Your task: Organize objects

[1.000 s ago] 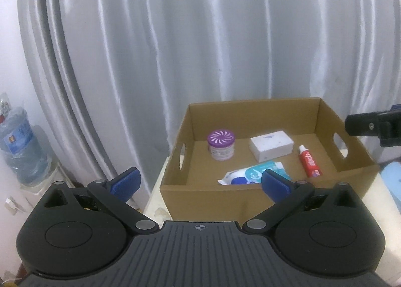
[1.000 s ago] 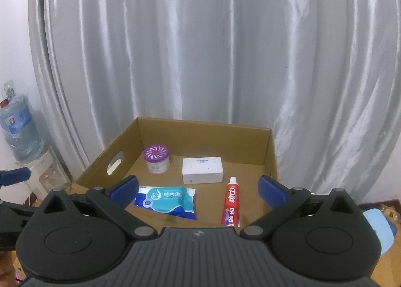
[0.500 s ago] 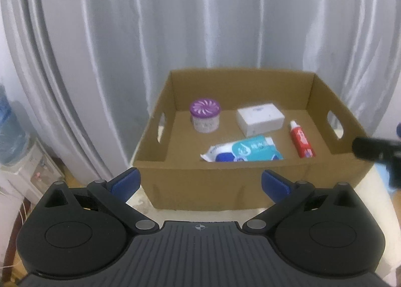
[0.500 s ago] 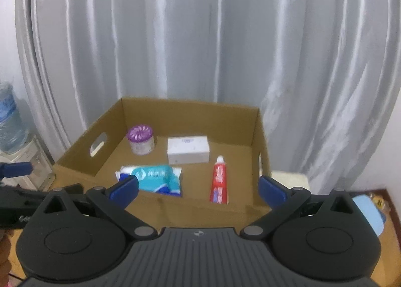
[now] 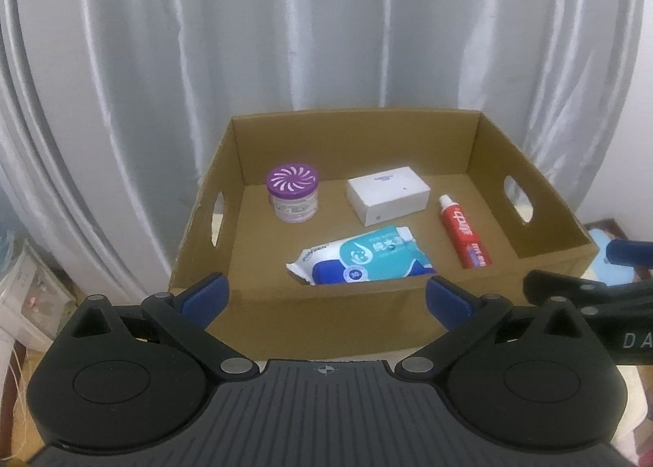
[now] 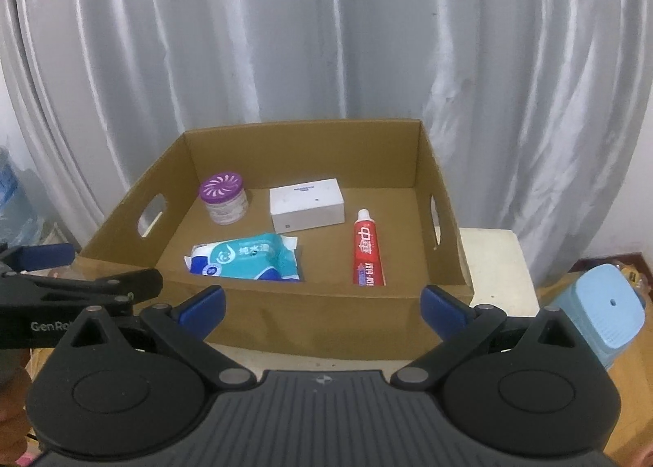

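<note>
Since 4 things already lie inside the cardboard box (image 5: pixel 310 316), the job looks about to start or nearly done; I cannot tell which. A purple-lid jar (image 5: pixel 293 200) stands at the back left, a white box (image 5: pixel 387 198) sits beside it, a wipes pack (image 5: pixel 361 261) lies in front, and a toothpaste tube (image 5: pixel 463 234) lies on the right. Both the left gripper (image 5: pixel 324 297) and the right gripper (image 6: pixel 322 304) hang before the box, spread wide and holding nothing. Reaching in low could bump the front wall and push the box along the table (image 6: pixel 494 263).
</note>
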`<state>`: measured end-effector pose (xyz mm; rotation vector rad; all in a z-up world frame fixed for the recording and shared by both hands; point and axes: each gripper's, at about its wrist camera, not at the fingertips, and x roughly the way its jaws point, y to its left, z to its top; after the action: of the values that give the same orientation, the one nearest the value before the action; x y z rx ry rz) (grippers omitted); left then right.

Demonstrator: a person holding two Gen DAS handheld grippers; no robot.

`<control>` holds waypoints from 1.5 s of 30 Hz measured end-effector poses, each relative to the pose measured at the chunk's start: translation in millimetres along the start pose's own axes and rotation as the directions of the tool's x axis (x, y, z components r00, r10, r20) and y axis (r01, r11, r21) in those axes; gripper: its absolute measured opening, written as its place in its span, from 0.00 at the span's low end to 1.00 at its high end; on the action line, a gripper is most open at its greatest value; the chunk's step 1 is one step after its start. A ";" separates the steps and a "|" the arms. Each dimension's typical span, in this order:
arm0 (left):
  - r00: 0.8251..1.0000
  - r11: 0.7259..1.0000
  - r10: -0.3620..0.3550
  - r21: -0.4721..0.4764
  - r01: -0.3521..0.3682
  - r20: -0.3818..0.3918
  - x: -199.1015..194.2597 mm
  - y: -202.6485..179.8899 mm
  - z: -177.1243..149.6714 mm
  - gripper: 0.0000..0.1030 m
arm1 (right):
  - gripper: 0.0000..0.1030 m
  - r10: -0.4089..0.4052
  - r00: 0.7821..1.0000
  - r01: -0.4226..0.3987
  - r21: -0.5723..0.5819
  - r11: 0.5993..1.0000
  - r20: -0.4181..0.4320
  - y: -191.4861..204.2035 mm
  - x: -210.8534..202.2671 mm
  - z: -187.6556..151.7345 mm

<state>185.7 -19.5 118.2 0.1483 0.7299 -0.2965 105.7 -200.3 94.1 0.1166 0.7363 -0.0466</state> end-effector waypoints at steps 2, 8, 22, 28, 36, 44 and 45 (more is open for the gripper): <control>1.000 1.000 -0.003 0.003 0.003 -0.007 1.8 -0.3 0.0 1.00 | 1.00 -0.004 1.000 0.004 0.004 1.000 -0.007 -0.9 3.9 -0.6; 1.000 1.000 -0.010 0.005 0.010 -0.006 3.8 -0.2 0.4 1.00 | 1.00 -0.021 0.999 0.021 0.016 1.000 -0.025 -4.5 9.6 -1.8; 1.000 1.000 -0.009 0.012 0.009 -0.003 5.0 -2.2 0.1 1.00 | 1.00 -0.031 0.999 0.032 0.032 0.999 -0.028 -7.5 9.8 -0.7; 1.000 1.000 -0.002 0.015 0.002 0.000 3.4 -3.0 -0.4 1.00 | 1.00 -0.032 0.999 0.033 0.031 0.999 -0.029 -7.9 9.2 -0.9; 1.000 1.000 0.002 0.013 -0.002 0.004 0.7 -3.8 -0.5 1.00 | 1.00 -0.030 0.999 0.031 0.033 0.999 -0.025 -9.0 7.1 -0.3; 1.000 1.000 0.005 0.012 -0.005 0.005 -0.4 -5.0 -0.6 1.00 | 1.00 -0.030 0.999 0.031 0.034 0.999 -0.024 -8.3 6.7 -0.8; 1.000 1.000 0.005 0.013 -0.005 0.005 -0.3 -4.9 -0.5 1.00 | 1.00 -0.030 0.999 0.030 0.035 0.999 -0.024 -8.5 6.8 -0.8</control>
<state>183.6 -23.9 117.9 0.1612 0.7226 -0.2969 109.6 -208.7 88.1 0.1402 0.7605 -0.0870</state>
